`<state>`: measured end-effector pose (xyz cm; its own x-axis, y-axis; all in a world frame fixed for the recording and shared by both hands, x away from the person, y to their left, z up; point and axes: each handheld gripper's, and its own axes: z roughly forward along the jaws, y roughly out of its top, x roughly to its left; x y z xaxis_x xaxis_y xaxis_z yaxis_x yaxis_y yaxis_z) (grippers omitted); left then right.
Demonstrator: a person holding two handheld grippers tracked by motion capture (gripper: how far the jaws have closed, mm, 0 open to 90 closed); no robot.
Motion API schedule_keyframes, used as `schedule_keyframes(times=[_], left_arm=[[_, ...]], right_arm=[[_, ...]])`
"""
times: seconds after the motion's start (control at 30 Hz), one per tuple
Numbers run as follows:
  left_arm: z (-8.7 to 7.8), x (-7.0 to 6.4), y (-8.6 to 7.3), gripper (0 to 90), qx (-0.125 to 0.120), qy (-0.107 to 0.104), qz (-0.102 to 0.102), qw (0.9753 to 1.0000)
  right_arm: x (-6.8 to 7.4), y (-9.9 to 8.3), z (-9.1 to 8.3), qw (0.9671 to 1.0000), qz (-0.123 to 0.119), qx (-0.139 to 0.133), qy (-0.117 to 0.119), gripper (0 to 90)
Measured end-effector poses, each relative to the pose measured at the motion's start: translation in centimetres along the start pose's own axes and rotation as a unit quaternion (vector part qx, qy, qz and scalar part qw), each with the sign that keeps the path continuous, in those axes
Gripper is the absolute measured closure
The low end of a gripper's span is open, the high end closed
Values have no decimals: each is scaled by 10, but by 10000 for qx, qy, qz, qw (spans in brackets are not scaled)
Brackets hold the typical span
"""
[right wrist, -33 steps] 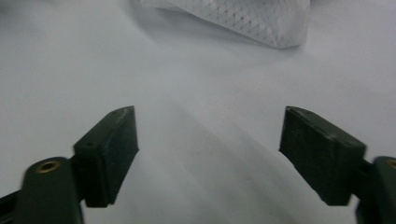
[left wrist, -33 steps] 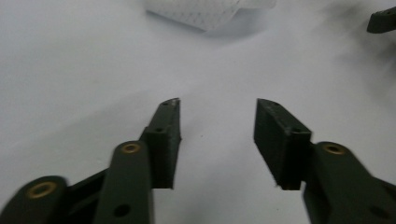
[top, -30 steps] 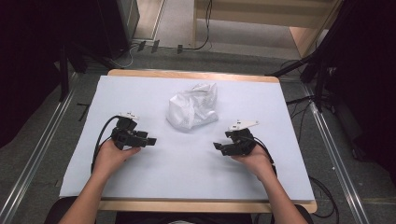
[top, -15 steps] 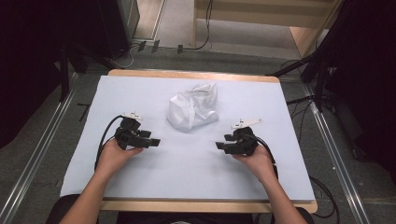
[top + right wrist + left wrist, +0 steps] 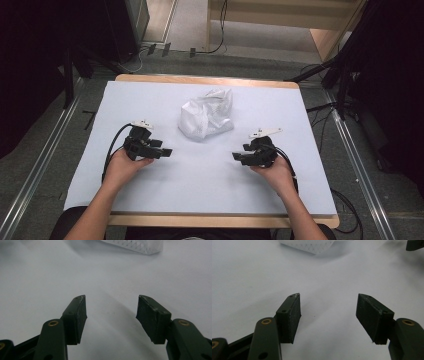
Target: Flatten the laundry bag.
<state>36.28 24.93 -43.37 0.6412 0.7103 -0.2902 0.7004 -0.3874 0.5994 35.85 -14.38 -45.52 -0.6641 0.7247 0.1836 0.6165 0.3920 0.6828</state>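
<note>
White crumpled bag (image 5: pixel 206 119), one, on counter (image 5: pixel 150 100); two claws, left claw (image 5: pixel 167 152) and right claw (image 5: pixel 236 157), both gaping, empty.

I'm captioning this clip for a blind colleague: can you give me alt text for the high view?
A crumpled white mesh bag lies on a pale sheet covering a wooden table, beyond and between a person's two hand-held grippers. The left gripper and right gripper point inward at each other, apart from the bag.
</note>
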Motion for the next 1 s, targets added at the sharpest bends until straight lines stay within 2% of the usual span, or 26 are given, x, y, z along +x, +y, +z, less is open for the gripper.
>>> schedule_keyframes(times=[0.13,0.6,0.73,0.87,1.0], left_arm=[[-1,0,0,385,-14,-25,-35,10000],[-2,1,0,386,-40,1,-3,10000],[-2,1,0,392,-62,2,-19,10000],[-5,1,0,392,-99,0,-11,9999],[-7,3,0,394,-138,-13,-24,9999]], right_arm=[[0,0,2,10000,-32,70,0,408],[1,2,3,10000,-41,-11,-1,413],[1,6,0,9999,60,-60,-63,431],[2,8,-3,9999,131,-89,-18,448],[2,14,-10,9999,120,-81,13,519]])
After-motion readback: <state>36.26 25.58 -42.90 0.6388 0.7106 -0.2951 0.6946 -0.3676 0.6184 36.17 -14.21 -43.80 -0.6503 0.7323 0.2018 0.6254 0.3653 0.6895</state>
